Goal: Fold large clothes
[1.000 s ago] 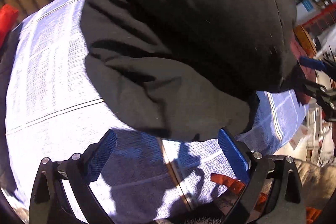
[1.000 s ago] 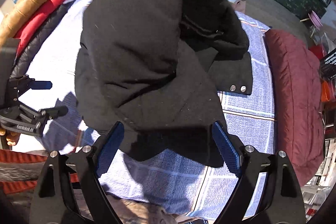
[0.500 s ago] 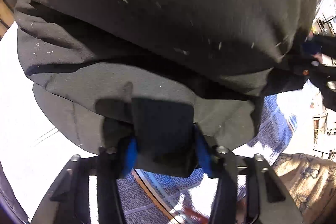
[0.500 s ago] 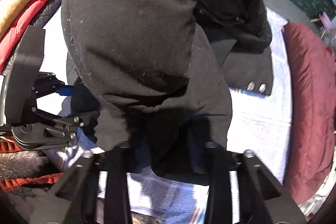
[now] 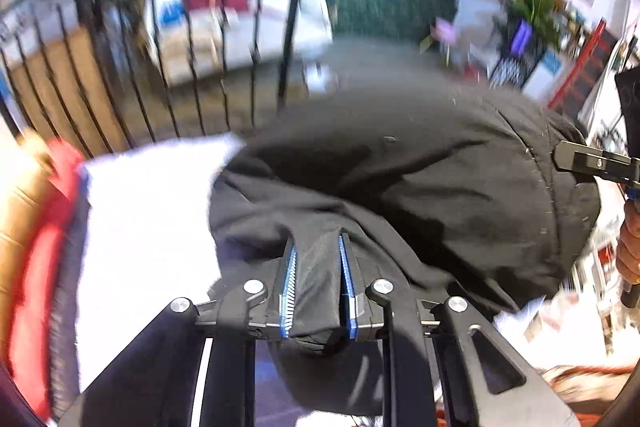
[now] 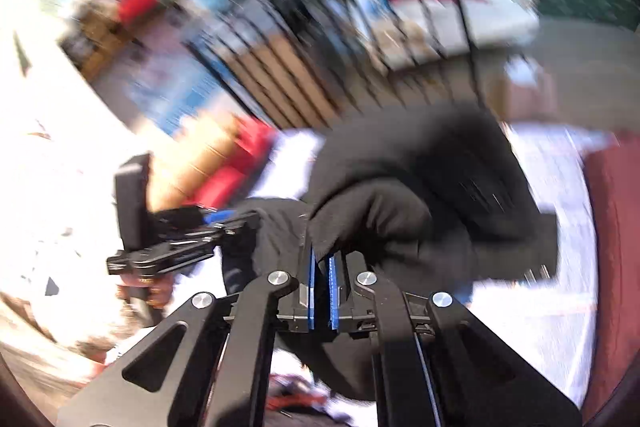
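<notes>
A large black padded jacket lies bunched on a bed with a pale blue-white cover. My left gripper is shut on a fold of the jacket's near edge, cloth pinched between its blue pads. My right gripper is shut on another part of the jacket and holds it lifted. The left gripper also shows in the right wrist view at the left, the right gripper in the left wrist view at the far right. Both views are blurred by motion.
A black metal bed rail stands behind the bed. Red and tan garments lie along the left side, and they show in the right wrist view. A dark red garment lies at the right edge.
Both grippers were open above the jacket's near edge a second ago. They closed on the cloth and have lifted it, and both cameras now tilt up toward the rail.
</notes>
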